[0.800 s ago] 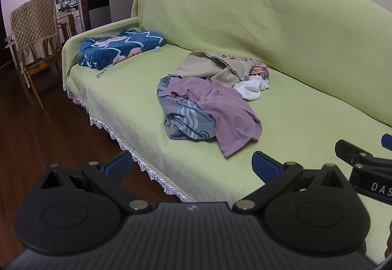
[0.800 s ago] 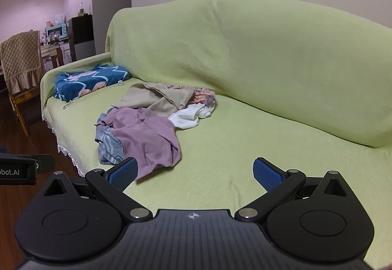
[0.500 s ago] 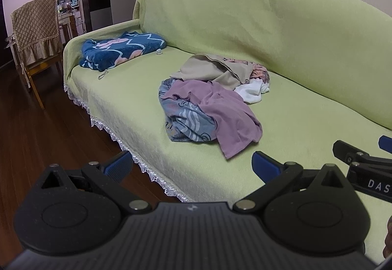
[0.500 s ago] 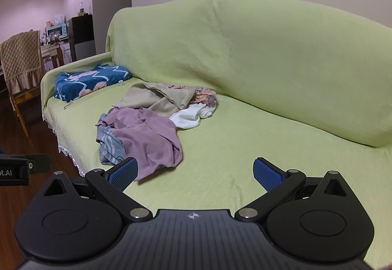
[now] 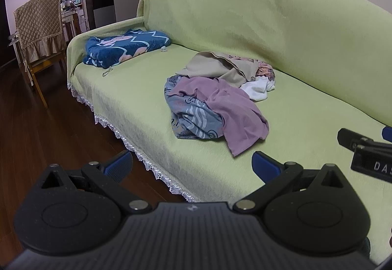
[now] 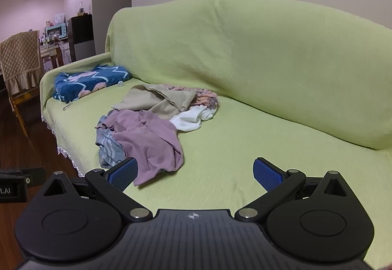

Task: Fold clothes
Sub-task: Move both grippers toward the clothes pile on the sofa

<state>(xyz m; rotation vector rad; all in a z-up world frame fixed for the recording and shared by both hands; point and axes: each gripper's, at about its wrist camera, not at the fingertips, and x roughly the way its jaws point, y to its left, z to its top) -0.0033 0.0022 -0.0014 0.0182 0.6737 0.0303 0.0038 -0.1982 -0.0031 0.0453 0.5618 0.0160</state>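
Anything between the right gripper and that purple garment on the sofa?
Nothing visible. The right gripper, open and empty, faces bare green sofa cover; the purple garment lies on top of the pile, its hem by the left fingertip.

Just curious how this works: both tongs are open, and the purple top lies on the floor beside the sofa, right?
Not quite. The purple top lies on the sofa seat, atop the clothes pile, as the right wrist view shows. Both tongs, left and right, are indeed open.

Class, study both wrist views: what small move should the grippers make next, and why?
Probably bring the right gripper forward to the mauve garment. Both it and the left gripper are open and empty, and that garment lies unfolded on top of the crumpled clothes pile on the green-covered sofa, its hem nearest.
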